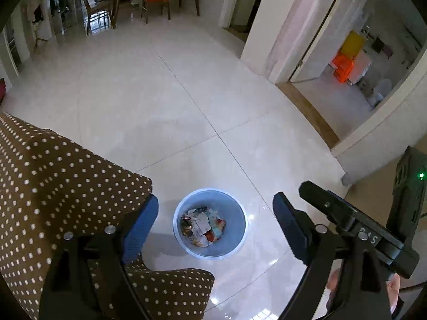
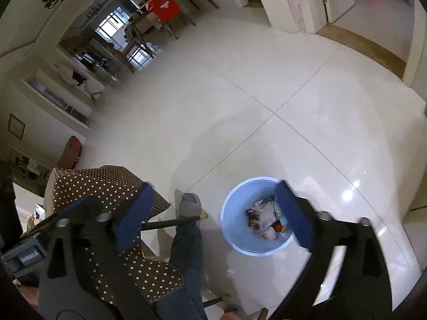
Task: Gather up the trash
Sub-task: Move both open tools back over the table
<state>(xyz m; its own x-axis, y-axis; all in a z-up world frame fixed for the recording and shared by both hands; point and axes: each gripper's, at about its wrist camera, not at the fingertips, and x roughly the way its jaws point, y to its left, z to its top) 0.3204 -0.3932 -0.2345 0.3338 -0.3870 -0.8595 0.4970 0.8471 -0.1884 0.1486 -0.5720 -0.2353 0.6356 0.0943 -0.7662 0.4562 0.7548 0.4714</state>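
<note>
Both grippers, left (image 1: 215,222) and right (image 2: 212,217), are hanging wide open and empty above the blue bin (image 1: 234,210). Trash (image 1: 204,226) is lying inside the bin (apparently just dropped). A dotted cloth (image 1: 58,181) is draping just beside the bin. Judgement: the person is best keeping both jaws centred over the bin, clear of its rim.

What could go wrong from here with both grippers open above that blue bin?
1. The blue trash bin is small and stands on the floor well below both open hand-held grippers, left and right; anything dropped from here could miss it.
2. The polka-dot cushion sits close by the left fingers, so a swing might snag it.
3. The person's slipper stands near the bin and could knock it.
</note>
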